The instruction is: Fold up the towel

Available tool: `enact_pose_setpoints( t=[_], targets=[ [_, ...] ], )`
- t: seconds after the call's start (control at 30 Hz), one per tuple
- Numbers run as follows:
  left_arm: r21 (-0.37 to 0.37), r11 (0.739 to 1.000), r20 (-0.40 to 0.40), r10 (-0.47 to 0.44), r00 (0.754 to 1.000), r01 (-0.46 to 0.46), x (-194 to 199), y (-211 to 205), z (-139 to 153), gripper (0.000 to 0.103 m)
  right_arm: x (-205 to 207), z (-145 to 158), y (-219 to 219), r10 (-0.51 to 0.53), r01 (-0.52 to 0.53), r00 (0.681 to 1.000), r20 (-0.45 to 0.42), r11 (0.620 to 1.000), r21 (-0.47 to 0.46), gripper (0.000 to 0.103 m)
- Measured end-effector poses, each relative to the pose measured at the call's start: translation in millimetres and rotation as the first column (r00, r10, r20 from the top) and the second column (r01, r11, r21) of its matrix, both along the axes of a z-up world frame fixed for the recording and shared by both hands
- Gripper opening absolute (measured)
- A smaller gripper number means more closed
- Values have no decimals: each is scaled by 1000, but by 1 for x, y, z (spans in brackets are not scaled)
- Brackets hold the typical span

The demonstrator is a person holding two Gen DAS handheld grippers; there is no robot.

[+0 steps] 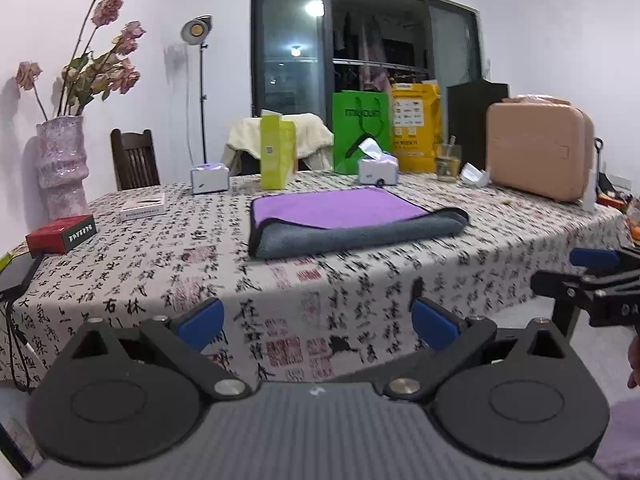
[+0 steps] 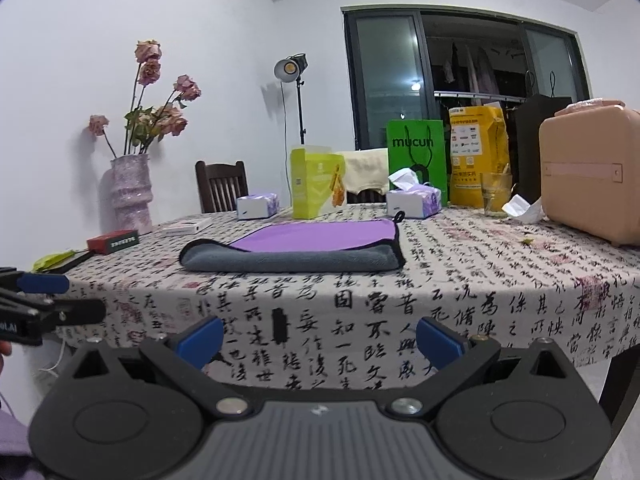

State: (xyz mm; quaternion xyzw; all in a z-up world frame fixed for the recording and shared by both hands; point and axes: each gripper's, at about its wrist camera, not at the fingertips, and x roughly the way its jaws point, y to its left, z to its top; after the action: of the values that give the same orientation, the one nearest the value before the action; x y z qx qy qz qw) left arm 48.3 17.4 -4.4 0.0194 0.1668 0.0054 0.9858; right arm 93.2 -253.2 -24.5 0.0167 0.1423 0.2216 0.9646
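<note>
Purple-grey towel (image 1: 344,222) lies part-folded on surface, just before green bag (image 1: 362,130). Our left gripper (image 1: 318,326) and right gripper (image 2: 320,340): fingers apart, empty. Risk we see: pinching tablecloth (image 1: 280,288) along with towel edge.

The towel (image 1: 352,220) is plush, matt cloth, purple on one face and grey on the other; the surface (image 1: 360,280) wears a thin printed cloth; each claw (image 1: 318,322) (image 2: 320,340) is matt black plastic with smooth blue pads (image 1: 202,322) and shiny metal pins; the pink case (image 2: 592,176) looks smooth hard plastic
</note>
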Motion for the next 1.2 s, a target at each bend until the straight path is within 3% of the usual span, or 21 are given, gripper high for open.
enact_pose_setpoints(
  t=[0.17, 0.4, 0.57, 1.03, 1.2],
  targets=[
    [12, 1000, 14, 0, 1000, 0, 20, 9, 4, 92, 21, 0, 3, -8, 8, 1000, 7, 1000, -5, 103],
    [6, 999, -8, -35, 999, 35, 46, 17, 8, 92, 46, 3, 11, 3, -2, 999, 37, 1000, -23, 103],
    [19, 998, -8, -54, 999, 54, 64, 17, 11, 92, 66, 8, 13, -3, 3, 1000, -1, 1000, 8, 103],
    [-18, 1000, -59, -21, 998, 20, 130, 36, 15, 86, 127, 15, 32, 34, -35, 999, -14, 999, -25, 103],
    [-25, 999, -70, -36, 997, 34, 159, 42, 15, 74, 153, 15, 30, -3, 3, 1000, -14, 999, -40, 103]
  ],
)
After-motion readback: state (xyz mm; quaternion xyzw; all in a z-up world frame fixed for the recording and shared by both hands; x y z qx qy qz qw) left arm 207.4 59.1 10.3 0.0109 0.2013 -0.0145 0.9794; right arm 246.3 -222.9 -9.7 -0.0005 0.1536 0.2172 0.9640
